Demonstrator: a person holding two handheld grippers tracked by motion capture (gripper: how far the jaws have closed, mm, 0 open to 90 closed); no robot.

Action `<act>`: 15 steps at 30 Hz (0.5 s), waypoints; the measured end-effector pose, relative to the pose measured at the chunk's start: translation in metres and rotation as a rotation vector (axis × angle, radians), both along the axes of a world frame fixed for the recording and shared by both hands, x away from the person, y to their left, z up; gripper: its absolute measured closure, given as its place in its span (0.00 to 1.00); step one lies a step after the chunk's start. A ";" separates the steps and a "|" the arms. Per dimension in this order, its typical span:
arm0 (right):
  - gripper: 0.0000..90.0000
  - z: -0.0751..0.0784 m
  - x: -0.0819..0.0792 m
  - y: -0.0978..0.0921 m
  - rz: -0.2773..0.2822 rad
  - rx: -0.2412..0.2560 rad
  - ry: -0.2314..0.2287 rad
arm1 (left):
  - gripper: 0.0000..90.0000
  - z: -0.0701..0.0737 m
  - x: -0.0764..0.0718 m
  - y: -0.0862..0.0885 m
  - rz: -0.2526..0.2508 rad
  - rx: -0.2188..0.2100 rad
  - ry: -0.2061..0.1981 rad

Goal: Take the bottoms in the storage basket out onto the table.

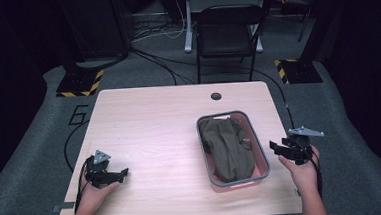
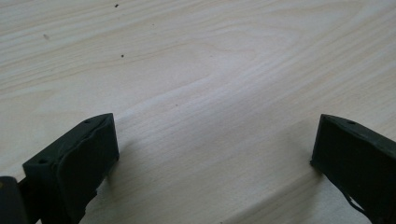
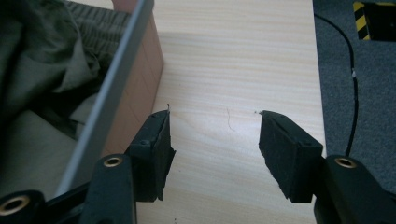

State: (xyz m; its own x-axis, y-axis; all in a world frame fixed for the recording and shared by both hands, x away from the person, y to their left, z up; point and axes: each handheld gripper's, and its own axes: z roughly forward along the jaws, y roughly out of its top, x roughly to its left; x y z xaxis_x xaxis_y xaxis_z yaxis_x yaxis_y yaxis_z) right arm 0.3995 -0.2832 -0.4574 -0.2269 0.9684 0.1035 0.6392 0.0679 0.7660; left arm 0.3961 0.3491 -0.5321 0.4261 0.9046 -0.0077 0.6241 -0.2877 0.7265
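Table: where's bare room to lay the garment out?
The widest bare wood lies between the left gripper and the pink bin, running back to the table's far edge. A narrow strip lies by the right gripper. The bin holds an olive garment.

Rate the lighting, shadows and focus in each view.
High view: table lit, surroundings dark, soft overall. Left gripper view: wood grain sharp, near jaws blurred, shadows beside each. Right gripper view: bin and cloth dim and soft, tabletop bright.
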 end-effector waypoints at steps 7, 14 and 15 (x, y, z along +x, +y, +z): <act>0.49 0.026 -0.007 0.011 0.065 0.009 -0.068 | 0.01 0.000 0.000 0.000 0.013 0.001 0.000; 0.47 0.033 -0.006 0.023 0.098 0.028 -0.054 | 0.01 0.000 0.000 0.000 0.016 0.002 0.000; 0.47 0.033 -0.006 0.023 0.098 0.028 -0.054 | 0.01 0.000 0.000 0.000 0.016 0.002 0.000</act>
